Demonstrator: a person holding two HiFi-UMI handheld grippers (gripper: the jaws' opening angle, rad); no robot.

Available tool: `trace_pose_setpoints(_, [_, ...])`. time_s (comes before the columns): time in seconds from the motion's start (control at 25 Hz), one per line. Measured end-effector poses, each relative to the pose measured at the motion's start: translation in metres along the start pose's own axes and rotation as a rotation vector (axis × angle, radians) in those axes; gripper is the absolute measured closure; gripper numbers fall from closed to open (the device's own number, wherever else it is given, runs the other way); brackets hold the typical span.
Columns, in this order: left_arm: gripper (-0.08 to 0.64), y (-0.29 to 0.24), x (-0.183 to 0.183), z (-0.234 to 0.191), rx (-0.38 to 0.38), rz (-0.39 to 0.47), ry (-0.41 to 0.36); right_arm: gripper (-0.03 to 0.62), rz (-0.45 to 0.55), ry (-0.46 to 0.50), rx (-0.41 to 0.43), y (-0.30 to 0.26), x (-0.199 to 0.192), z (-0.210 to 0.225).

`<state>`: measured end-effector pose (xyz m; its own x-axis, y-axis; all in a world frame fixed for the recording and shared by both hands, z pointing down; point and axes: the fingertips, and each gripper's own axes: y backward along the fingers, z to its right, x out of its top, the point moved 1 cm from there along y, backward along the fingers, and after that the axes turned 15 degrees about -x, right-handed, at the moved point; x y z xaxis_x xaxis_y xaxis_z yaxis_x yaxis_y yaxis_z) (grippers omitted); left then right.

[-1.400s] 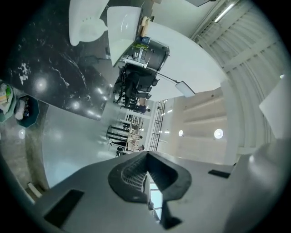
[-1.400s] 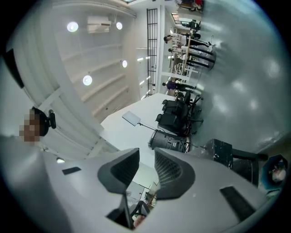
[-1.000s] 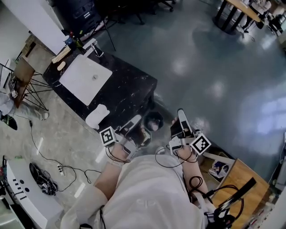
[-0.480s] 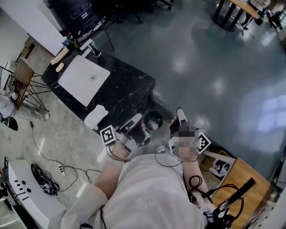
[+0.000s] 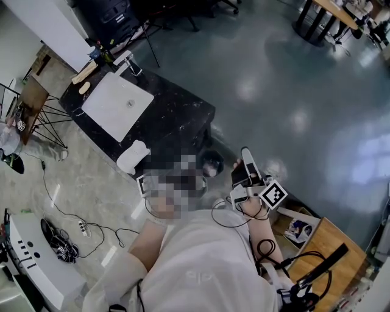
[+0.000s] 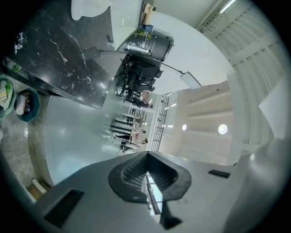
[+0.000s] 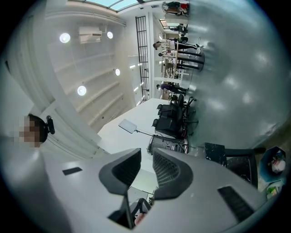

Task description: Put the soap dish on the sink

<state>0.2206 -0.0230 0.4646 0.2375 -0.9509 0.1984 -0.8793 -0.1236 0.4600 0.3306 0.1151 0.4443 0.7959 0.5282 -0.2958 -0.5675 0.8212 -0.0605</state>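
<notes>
A white soap dish (image 5: 133, 157) lies on the near corner of the black marble counter (image 5: 177, 116), whose white sink (image 5: 117, 105) is set in at its far end. The same soap dish (image 6: 91, 7) shows at the top of the left gripper view, well away from the jaws. My left gripper (image 6: 146, 157) is shut and empty; a mosaic patch covers it in the head view. My right gripper (image 5: 245, 153) hangs to the right of the counter over the floor. Its jaws stand shut to a narrow slit with nothing between them (image 7: 146, 154).
A dark round bin (image 5: 210, 163) stands on the floor between the counter and my grippers. Bottles and a tap (image 5: 128, 64) crowd the sink's far edge. Cables (image 5: 79, 230) trail over the floor at the left. A wooden box (image 5: 323, 244) sits at the lower right.
</notes>
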Motion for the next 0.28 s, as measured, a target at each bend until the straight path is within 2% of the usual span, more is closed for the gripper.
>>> trace_pose_setpoints(0.28, [0.554, 0.0095, 0.0042, 0.0022, 0.006, 0.015, 0.007, 0.499, -0.01, 0.004, -0.011, -0.0029, -0.0083, 0.0003])
